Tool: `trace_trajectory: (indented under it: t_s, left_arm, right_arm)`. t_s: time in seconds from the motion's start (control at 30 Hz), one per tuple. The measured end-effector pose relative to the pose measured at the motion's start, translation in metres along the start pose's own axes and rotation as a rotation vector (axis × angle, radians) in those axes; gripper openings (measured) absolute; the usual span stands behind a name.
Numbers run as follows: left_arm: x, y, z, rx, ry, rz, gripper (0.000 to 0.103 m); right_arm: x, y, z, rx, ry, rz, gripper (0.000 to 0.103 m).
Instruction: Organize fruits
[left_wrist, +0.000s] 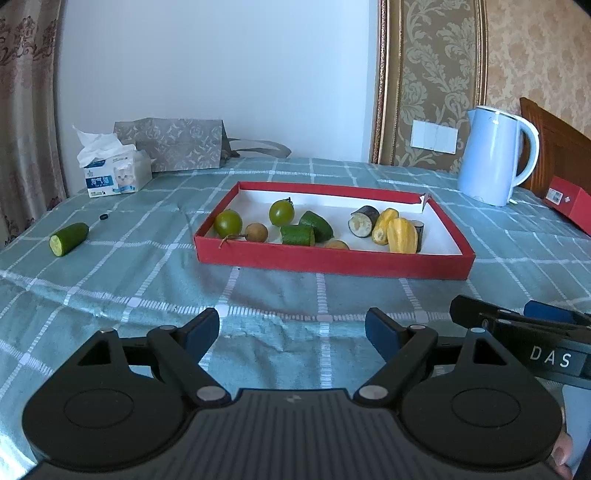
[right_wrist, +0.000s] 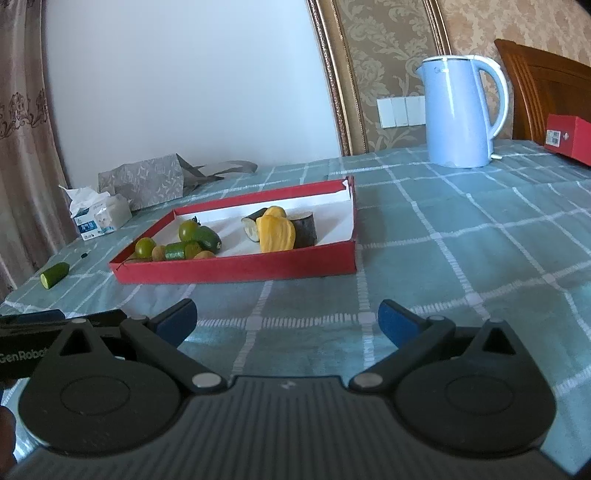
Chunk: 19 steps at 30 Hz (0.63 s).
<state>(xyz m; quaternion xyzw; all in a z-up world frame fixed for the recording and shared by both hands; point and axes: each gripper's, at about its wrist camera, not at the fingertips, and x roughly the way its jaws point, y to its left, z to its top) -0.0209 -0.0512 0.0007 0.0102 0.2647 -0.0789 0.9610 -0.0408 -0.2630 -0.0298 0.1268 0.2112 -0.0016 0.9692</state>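
A red tray (left_wrist: 332, 260) (right_wrist: 236, 267) sits on the checked tablecloth and holds green round fruits (left_wrist: 228, 223), brown longans (left_wrist: 256, 232), cucumber pieces (left_wrist: 297, 235), yellow jackfruit pieces (left_wrist: 402, 235) (right_wrist: 276, 233) and dark eggplant pieces (left_wrist: 364, 220). One cucumber piece (left_wrist: 68, 239) (right_wrist: 54, 275) lies alone on the cloth, left of the tray. My left gripper (left_wrist: 291, 334) is open and empty, near the table's front. My right gripper (right_wrist: 288, 321) is open and empty beside it; it also shows in the left wrist view (left_wrist: 517, 317).
A blue kettle (left_wrist: 493, 157) (right_wrist: 460, 110) stands at the back right. A red box (left_wrist: 570, 203) (right_wrist: 569, 138) lies beyond it. A tissue box (left_wrist: 114, 171) and a grey paper bag (left_wrist: 173, 144) stand at the back left. A small black cap (left_wrist: 104, 217) lies near the lone cucumber.
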Motion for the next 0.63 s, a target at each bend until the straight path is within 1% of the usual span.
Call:
trace_trajectory:
  t_s: [0.23, 0.43, 0.63]
  left_arm:
    - [-0.0047, -0.0018, -0.0004, 0.013, -0.014, 0.025, 0.087]
    - [-0.0060, 0.0024, -0.0008, -0.010, -0.011, 0.036, 0.087]
    - [-0.0092, 0.0038, -0.0001, -0.004, -0.034, 0.057, 0.087]
  right_arm:
    - [-0.0074, -0.0036, 0.0040, 0.019, -0.031, -0.012, 0.103]
    - [-0.0054, -0.0044, 0.0036, 0.019, -0.020, -0.021, 0.103]
    - [-0.0053, -0.0045, 0.0040, 0.022, -0.021, -0.023, 0.103]
